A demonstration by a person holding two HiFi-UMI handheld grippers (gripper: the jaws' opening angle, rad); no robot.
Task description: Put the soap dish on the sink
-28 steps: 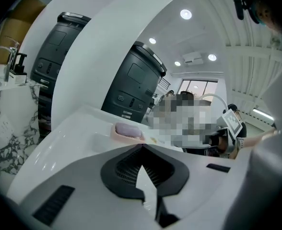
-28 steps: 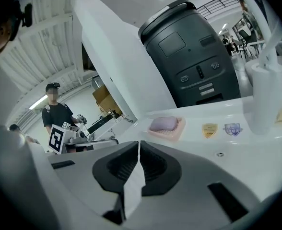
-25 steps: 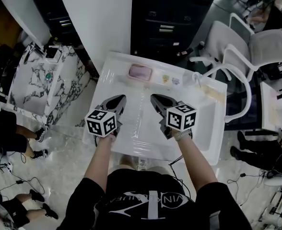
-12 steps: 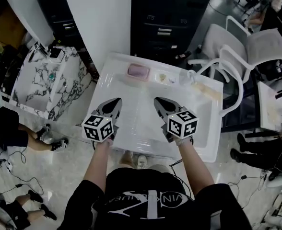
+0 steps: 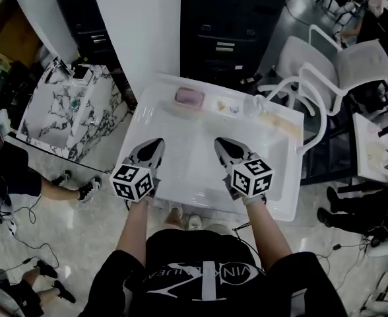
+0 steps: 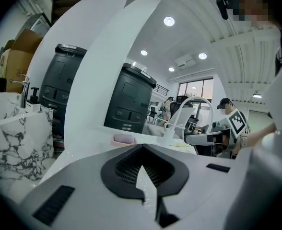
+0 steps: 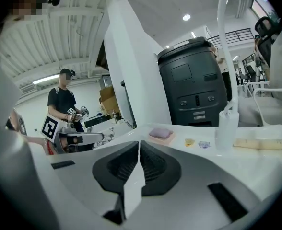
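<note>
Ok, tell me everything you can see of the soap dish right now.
The soap dish is a shallow, pale pink rectangular tray with rounded corners, and it looks like plastic. It lies flat on the back ledge of the white sink, toward the left end. A mauve bar of soap rests in it. Only the ledge and the bar touch it.

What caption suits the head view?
Left gripper and right gripper, shut and empty, over white sink; pink soap dish on its far rim.
</note>
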